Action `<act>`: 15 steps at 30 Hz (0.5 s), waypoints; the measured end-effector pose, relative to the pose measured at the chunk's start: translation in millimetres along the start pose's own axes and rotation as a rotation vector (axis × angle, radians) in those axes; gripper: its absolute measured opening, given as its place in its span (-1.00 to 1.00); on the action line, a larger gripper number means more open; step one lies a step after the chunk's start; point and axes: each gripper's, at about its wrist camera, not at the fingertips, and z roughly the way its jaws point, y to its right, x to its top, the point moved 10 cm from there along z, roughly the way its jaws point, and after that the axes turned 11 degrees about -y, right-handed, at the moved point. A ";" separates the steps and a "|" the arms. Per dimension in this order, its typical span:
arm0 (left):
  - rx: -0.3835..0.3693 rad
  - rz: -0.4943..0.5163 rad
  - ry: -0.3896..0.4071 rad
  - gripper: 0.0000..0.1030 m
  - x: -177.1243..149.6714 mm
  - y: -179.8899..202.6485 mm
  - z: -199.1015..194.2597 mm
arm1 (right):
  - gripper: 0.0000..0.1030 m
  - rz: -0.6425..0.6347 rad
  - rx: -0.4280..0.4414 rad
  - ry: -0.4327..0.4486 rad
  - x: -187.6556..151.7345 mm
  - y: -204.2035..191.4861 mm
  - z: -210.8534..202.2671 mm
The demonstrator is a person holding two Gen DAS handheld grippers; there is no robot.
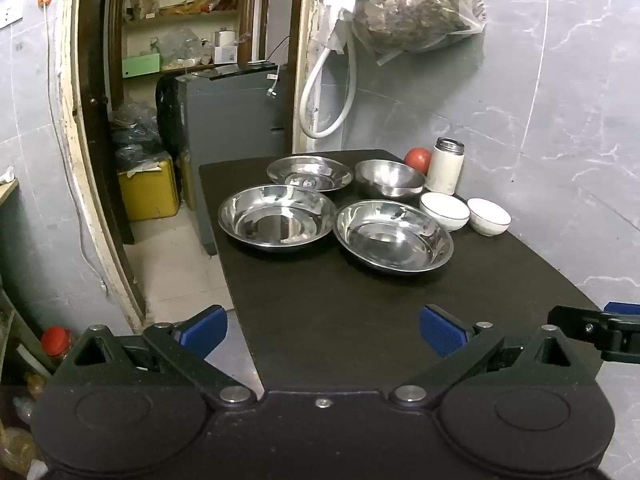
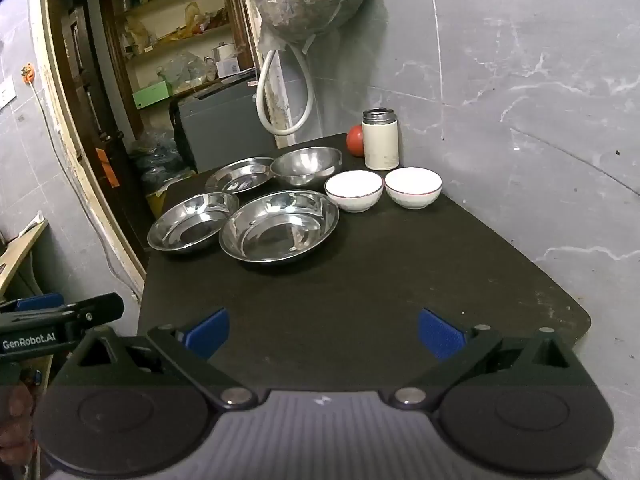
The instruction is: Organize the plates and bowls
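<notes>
Where lettered, "GenRobot.AI": left gripper (image 2: 60,316).

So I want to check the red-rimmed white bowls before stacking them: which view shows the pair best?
The right wrist view: both white bowls sit side by side, whole, interiors and red rims visible. In the left wrist view they sit further to the side, and the nearer one overlaps part of the other.

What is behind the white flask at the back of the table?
A red round thing sits behind the flask, near the table corner; the flask covers part of it, so what it is stays unclear.
</notes>
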 end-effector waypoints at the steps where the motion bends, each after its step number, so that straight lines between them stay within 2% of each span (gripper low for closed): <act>1: 0.005 0.001 0.002 0.99 -0.2 -0.9 -0.5 | 0.99 -0.001 0.001 0.001 0.1 0.0 -0.2; 5: 0.028 0.000 0.008 0.99 -1.8 -5.5 -2.2 | 0.99 -0.005 0.009 -0.001 -1.0 1.4 -2.7; 7: 0.012 0.009 0.004 0.99 -0.2 6.5 -0.7 | 0.99 -0.008 0.013 0.000 0.3 3.6 -5.7; 15: 0.012 0.000 0.006 0.99 0.0 4.1 -7.3 | 0.99 -0.027 0.014 -0.007 1.6 -3.6 2.0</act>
